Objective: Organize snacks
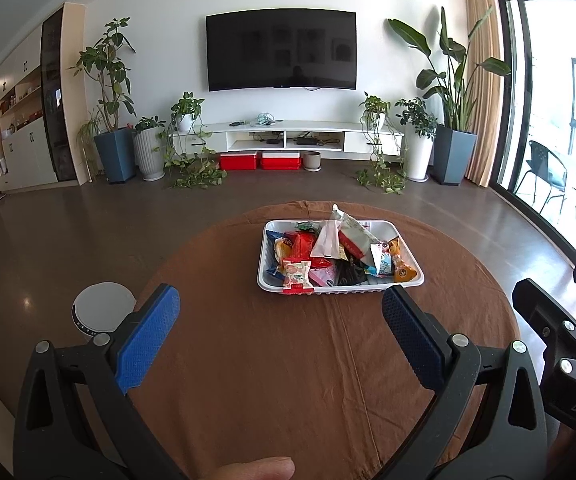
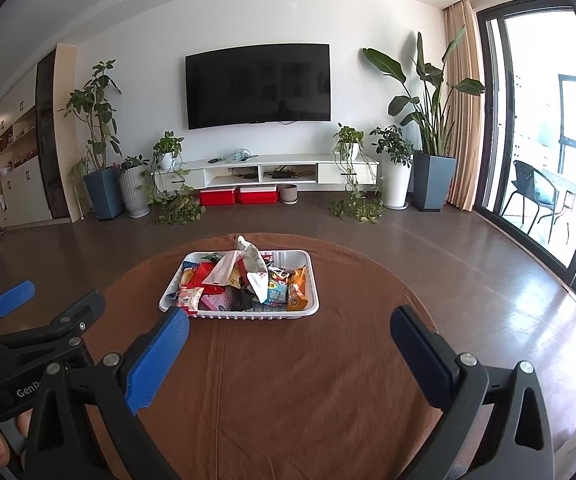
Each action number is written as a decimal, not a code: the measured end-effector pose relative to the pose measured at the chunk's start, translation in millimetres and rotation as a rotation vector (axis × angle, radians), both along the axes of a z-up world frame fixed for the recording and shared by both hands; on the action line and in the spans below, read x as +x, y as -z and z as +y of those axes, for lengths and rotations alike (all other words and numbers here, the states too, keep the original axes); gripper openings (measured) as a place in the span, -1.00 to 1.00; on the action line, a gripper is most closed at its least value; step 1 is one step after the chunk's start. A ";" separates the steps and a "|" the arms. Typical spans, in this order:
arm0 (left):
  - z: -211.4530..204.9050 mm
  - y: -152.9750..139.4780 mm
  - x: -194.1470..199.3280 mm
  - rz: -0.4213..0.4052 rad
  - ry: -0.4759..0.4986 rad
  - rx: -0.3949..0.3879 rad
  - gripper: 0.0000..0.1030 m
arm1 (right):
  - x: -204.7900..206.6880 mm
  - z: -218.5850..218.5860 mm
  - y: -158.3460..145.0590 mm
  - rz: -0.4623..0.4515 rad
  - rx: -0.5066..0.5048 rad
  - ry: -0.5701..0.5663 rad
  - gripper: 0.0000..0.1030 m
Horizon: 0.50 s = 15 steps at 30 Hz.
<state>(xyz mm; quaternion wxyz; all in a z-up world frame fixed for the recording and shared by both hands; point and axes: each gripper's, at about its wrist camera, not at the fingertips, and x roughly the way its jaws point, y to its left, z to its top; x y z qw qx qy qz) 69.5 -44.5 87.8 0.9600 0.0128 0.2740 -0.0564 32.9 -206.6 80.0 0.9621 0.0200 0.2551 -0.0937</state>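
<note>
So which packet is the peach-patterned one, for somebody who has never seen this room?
Start at the round brown table and find the white tray of snacks. The peach-patterned packet lies at its near-left corner, overhanging the rim: pale with peach pictures and a red bottom edge.

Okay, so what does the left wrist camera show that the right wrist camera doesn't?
Only the left wrist view shows the round white device on the floor beside the table, and part of the right gripper's black frame at its right edge. Only the right wrist view shows the left gripper at its left edge. Both show the white tray piled with snack packets on the brown tablecloth, the TV and plants.
</note>
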 end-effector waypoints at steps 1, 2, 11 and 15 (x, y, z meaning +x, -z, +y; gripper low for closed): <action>0.0 -0.3 -0.8 0.000 -0.001 0.000 0.99 | 0.1 0.0 -0.2 -0.002 0.001 -0.001 1.00; 0.0 0.2 -0.3 0.001 -0.001 -0.001 0.99 | 0.3 0.1 -0.4 -0.002 0.001 -0.002 1.00; -0.5 1.7 -1.5 0.005 0.000 -0.001 0.99 | -0.3 0.8 -1.3 0.001 0.000 0.000 1.00; -0.8 2.4 -0.9 0.008 0.000 -0.001 0.99 | -1.7 0.3 2.8 0.006 -0.001 0.000 1.00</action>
